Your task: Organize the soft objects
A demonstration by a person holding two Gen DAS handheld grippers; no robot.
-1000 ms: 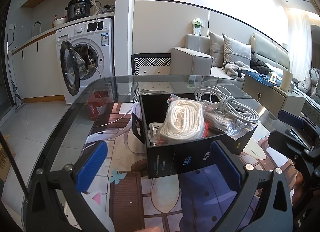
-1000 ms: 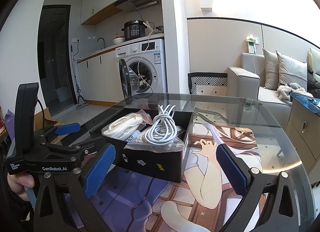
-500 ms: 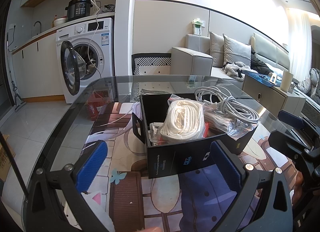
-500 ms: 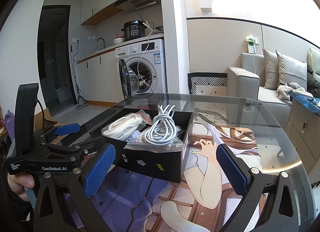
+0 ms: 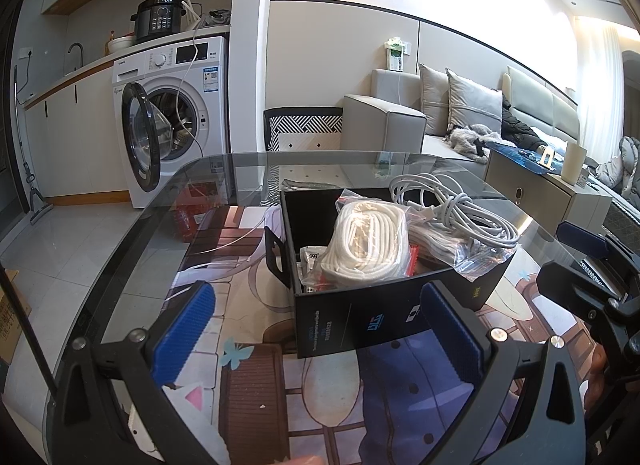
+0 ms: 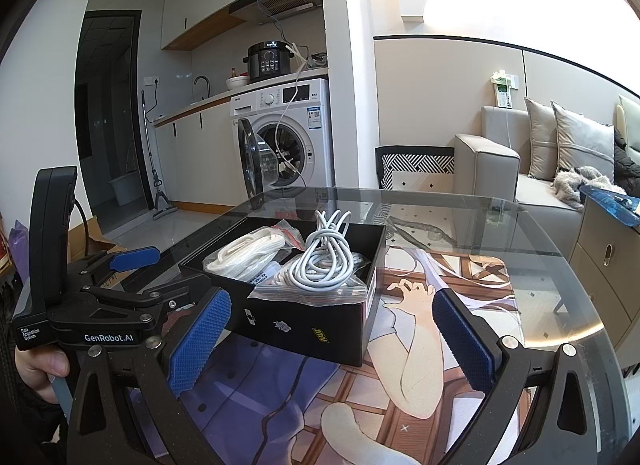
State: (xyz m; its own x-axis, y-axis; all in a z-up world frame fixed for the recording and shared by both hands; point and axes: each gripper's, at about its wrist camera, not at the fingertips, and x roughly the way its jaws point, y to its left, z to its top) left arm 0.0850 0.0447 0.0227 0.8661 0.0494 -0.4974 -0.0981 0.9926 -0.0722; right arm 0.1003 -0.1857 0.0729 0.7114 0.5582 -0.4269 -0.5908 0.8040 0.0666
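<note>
currently: one black box (image 5: 384, 301) on the glass table (image 5: 224, 173), printed mat beneath. contents: bagged white rope coil (image 5: 366, 241), grey cable bundle (image 5: 452, 213) lying on a clear zip bag (image 5: 480, 261), small packets under them. left gripper (image 5: 316, 325): fingers spread apart, empty, just short of the box's near wall. right gripper (image 6: 332, 341): likewise spread, empty, near the box corner. change over the last second: none; both tools and all items unmoved. judgement: soft goods look gathered; task at or near its end.
</note>
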